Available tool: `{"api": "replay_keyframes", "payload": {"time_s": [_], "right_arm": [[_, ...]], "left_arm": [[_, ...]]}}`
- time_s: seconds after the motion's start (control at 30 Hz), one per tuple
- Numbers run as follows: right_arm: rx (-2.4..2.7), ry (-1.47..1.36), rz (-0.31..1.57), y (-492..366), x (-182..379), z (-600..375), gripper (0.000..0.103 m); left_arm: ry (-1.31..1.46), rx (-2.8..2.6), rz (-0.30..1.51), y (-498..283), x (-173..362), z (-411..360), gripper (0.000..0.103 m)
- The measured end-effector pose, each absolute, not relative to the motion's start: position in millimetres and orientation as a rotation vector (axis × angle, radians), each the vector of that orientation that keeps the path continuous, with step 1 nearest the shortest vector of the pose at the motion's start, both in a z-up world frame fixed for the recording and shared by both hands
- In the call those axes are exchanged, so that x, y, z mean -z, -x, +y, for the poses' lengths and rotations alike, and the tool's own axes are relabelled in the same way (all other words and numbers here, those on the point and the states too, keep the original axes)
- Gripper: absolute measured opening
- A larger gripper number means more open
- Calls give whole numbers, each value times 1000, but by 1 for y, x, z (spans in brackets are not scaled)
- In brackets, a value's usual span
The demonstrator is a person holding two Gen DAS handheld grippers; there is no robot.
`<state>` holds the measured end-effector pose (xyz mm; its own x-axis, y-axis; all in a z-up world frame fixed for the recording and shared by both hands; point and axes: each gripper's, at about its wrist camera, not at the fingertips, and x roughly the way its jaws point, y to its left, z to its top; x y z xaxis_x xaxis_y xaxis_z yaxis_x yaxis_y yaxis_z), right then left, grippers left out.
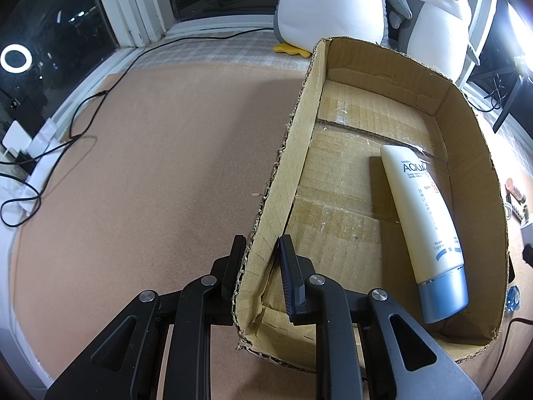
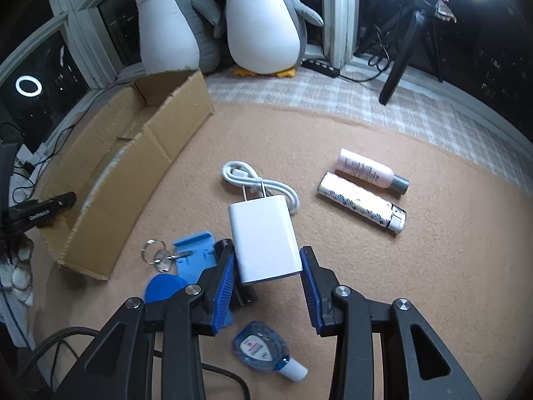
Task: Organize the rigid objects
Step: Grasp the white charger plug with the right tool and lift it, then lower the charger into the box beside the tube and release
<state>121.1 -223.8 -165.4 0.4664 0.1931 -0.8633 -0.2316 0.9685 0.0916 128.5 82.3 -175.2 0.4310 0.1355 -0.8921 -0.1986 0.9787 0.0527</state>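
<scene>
My left gripper (image 1: 263, 253) is shut on the near left wall of an open cardboard box (image 1: 293, 153), one finger outside and one inside. A cream sunscreen tube (image 1: 423, 213) with a blue-grey cap lies on the box floor at the right. In the right wrist view, my right gripper (image 2: 266, 250) is shut on a white wall charger (image 2: 263, 236), with the blue pads against its two sides and the prongs pointing away. The charger's white cable (image 2: 253, 183) loops behind it. The same box (image 2: 133, 153) stands to the left.
On the tan mat lie a pink bottle (image 2: 366, 170), a silver patterned cylinder (image 2: 359, 201), keys (image 2: 160, 253), a blue plastic holder (image 2: 193, 256) and a small clear sanitizer bottle (image 2: 263, 350). Two plush penguins (image 2: 263, 23) stand by the window. Black cables (image 1: 83, 110) trail at the left.
</scene>
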Motion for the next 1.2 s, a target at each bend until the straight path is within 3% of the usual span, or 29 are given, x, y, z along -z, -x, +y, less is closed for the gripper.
{"api": "replay_keyframes", "payload": {"time_s": [0.5, 1.2], "right_arm": [[-402, 55, 960, -124, 116, -143, 35], [-571, 128, 1037, -127, 143, -46, 38]], "left_arm": [[86, -195, 1101, -129, 175, 85, 18], [110, -183, 1097, -129, 176, 89, 19]]}}
